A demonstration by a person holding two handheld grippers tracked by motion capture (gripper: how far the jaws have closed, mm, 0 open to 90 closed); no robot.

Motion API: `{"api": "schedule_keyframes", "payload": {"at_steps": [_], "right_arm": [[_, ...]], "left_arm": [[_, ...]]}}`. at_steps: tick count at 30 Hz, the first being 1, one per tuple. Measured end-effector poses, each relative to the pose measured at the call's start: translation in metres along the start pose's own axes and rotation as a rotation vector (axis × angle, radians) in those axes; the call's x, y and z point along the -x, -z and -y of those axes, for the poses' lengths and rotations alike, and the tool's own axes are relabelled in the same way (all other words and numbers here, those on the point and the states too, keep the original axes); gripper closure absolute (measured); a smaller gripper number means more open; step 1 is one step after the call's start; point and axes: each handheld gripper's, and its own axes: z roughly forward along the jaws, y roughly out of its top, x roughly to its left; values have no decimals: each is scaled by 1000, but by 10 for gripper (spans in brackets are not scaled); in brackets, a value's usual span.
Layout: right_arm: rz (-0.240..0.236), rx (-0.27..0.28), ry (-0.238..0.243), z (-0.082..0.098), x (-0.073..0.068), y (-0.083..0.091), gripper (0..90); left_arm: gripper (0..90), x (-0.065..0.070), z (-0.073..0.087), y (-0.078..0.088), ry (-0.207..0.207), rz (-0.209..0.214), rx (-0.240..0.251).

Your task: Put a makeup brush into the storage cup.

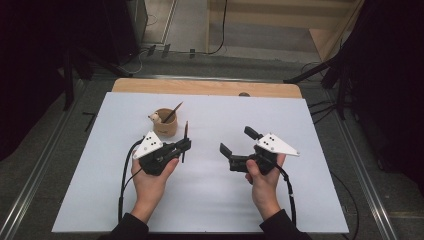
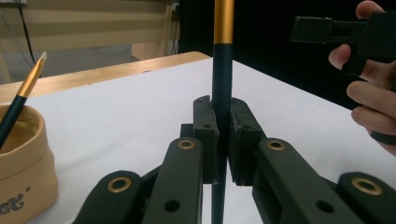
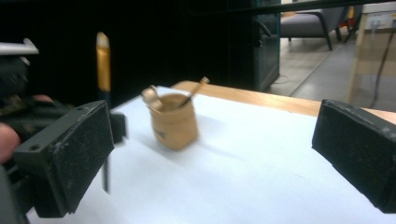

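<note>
Black-and-gold pencil [image 2: 222, 88] clamped upright in left gripper [image 1: 184, 145], just right of tan cup [image 1: 165, 123]. Right gripper [image 1: 239, 141] hovers over white table [image 1: 210, 200], jaws wide apart, angled toward cup.

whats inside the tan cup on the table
A dark pencil with a gold band leans out of the round tan cup, beside a small pale figure at the rim. The cup's wall hides its bottom.

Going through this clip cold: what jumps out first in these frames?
The left gripper, shut on a dark brush with a gold band, holds it upright near the table's middle. Just behind it a tan cup stands on the white table with another brush leaning in it. The right gripper hangs open, holding nothing.
</note>
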Motion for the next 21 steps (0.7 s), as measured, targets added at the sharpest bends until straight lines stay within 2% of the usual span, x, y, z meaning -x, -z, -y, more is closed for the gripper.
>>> {"api": "schedule_keyframes", "payload": {"at_steps": [3, 6, 8, 13, 17, 21], "right_arm": [[46, 2, 39, 2, 9, 11, 0], [107, 11, 23, 5, 22, 22, 0], [127, 19, 13, 7, 32, 29, 0], [159, 20, 49, 14, 52, 47, 0], [161, 26, 76, 20, 64, 59, 0], [166, 33, 66, 26, 74, 70, 0]], "left_arm": [[842, -2, -1, 1, -2, -11, 4], [842, -4, -1, 1, 1, -17, 8], [842, -5, -1, 1, 2, -18, 8], [842, -9, -1, 2, -1, -31, 5], [842, -14, -1, 5, 10, -41, 10], [842, -20, -3, 7, 21, -50, 22]]}}
